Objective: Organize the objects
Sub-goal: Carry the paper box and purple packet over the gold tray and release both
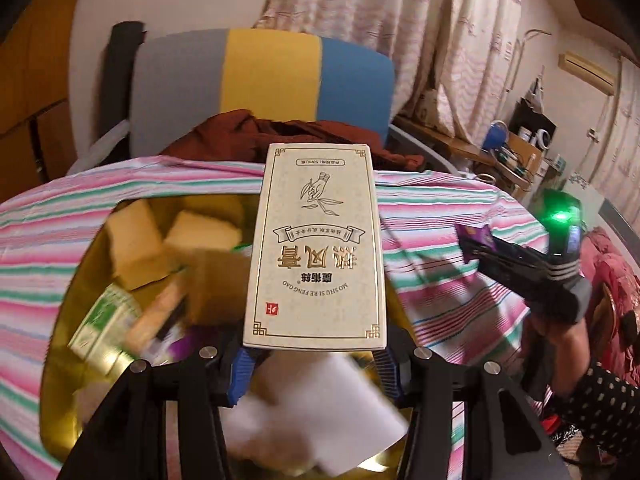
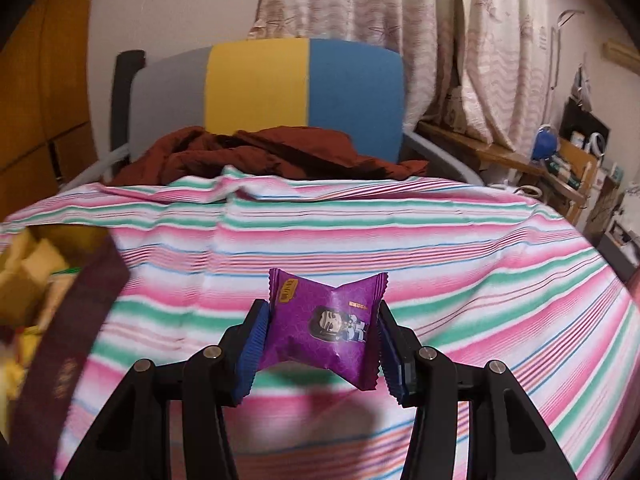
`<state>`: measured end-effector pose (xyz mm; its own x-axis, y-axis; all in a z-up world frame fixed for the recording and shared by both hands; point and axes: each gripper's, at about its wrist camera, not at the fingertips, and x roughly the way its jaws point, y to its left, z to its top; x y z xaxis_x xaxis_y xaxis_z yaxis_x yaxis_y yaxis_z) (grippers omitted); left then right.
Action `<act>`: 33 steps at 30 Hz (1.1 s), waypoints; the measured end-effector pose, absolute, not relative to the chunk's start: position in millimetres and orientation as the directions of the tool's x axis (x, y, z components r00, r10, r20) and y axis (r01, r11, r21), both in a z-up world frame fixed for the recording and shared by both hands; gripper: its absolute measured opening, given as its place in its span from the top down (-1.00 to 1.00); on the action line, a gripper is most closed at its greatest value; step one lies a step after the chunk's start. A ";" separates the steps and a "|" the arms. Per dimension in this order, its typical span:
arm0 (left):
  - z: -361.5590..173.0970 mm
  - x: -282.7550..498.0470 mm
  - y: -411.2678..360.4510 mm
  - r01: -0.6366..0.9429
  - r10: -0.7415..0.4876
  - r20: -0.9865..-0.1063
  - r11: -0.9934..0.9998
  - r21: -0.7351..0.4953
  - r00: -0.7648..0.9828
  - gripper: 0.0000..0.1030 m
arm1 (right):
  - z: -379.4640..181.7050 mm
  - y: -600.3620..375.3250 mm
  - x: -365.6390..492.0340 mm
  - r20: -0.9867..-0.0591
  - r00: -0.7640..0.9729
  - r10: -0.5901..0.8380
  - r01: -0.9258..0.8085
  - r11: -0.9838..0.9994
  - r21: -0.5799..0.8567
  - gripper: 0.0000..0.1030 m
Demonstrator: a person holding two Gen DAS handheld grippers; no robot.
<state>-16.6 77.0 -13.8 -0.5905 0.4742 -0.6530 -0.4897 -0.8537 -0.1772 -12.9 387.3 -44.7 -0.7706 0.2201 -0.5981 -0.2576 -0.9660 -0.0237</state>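
While the left gripper clamps its jaws on a cream gold-printed carton above the golden round tray, ready to sort, the right gripper pinches a purple foil snack packet just right of that tray.

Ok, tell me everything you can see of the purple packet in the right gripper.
The purple packet is a small glossy wrapper, pillow-shaped, with crimped zigzag ends, a cartoon figure and a small gold label printed on it. It looks sealed and is pinched inward at its sides between the right gripper's blue ribbed fingers, held clear above the striped cloth. Nothing else touches it.
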 end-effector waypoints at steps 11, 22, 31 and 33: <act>-40.8 -22.4 25.8 -0.390 0.405 -0.718 -0.899 -0.199 -0.567 0.00 | -15.8 321.5 -2.2 -0.570 -0.822 -0.011 -0.107 -0.979 0.173 -0.01; -45.9 -33.5 2.4 -0.354 0.340 -0.762 -0.922 -0.156 -0.551 -0.01 | -7.7 260.2 -31.7 -0.594 -0.792 -0.141 0.033 -0.981 0.189 -0.03; -30.6 -22.9 -9.1 -0.336 0.351 -0.716 -0.926 -0.171 -0.603 -0.05 | -5.0 255.9 -28.7 -0.574 -0.803 -0.160 0.023 -0.971 0.238 -0.30; -27.8 -24.5 -13.9 -0.336 0.371 -0.694 -0.922 -0.193 -0.618 -0.05 | -4.0 258.3 -23.3 -0.567 -0.808 -0.164 0.017 -0.967 0.255 -0.30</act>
